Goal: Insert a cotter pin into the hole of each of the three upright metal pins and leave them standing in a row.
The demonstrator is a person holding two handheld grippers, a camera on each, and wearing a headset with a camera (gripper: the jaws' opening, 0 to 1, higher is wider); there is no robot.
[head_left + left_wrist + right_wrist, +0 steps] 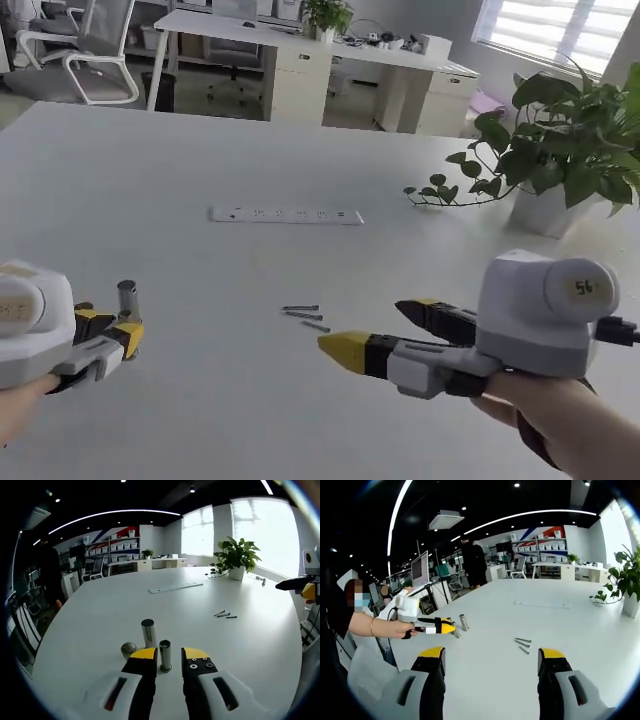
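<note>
Both the left gripper [110, 328] and the right gripper [370, 327] have rounded white housings and black jaws with yellow tips. Small screws [207, 665] dot one left jaw, and dark slots [116, 694] mark its housing. The right housing's round cap bears a yellowish 54 marking [585, 288] and trails a black cable [622, 331]. A thin bracelet [371, 626] circles the left wrist.

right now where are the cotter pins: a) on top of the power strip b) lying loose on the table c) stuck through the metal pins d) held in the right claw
b: the cotter pins lie loose together on the table, apart from the metal pins by the left claw, and the right claw is open with nothing in it.
</note>
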